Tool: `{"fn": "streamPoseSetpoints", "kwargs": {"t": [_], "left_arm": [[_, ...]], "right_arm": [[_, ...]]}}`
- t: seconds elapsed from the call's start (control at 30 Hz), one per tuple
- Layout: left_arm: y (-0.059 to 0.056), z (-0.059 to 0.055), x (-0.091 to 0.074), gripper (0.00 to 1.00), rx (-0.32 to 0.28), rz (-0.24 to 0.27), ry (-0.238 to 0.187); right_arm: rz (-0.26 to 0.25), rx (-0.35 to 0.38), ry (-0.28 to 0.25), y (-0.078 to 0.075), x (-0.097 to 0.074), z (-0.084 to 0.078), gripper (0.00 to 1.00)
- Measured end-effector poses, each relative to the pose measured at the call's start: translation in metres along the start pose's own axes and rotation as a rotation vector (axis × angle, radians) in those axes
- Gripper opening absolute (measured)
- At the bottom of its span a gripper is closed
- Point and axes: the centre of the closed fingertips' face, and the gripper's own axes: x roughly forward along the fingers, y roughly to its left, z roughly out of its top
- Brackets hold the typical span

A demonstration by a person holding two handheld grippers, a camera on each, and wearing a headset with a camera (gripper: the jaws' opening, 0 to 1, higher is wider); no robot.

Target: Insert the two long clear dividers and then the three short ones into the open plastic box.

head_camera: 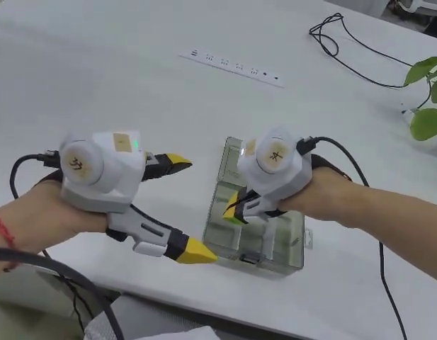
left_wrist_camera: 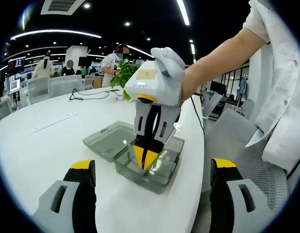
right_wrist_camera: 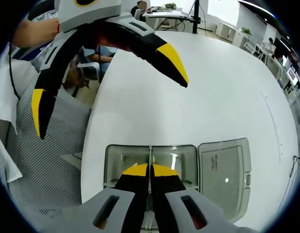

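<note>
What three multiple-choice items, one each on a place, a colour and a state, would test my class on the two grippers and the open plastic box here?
1. Where is the right gripper?
A) tips down in the plastic box
B) on the floor
C) inside a drawer

2. What colour are the grippers' fingertips?
A) red
B) yellow
C) blue

3. The left gripper is:
A) shut
B) shut on a lid
C) wide open

Answers:
1 A: the left gripper view shows its tips down inside the box.
2 B: yellow tips show in all three views.
3 C: the head view shows a wide gap between its jaws.
</note>
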Motion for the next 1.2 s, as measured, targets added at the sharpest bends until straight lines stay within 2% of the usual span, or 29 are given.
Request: {"fn": "streamPoseSetpoints", "kwargs": {"t": [0.47,0.67,1.2], "left_arm": [[0.000,0.003,-0.002,1.00,0.009,0.002,0.005],[0.000,0.002,-0.003,1.00,0.012,0.004,0.011],[0.000,0.001,-0.006,1.00,0.013,0.010,0.025]], "right_arm": [[-0.011,0.000,0.003,0.000,0.002,-0.001,0.03],[-0.017,0.032,-0.011,-0.001,0.000,-0.001,0.04],[-0.049,0.112,-0.144,-0.008,-0.040,0.013,0.17]]}}
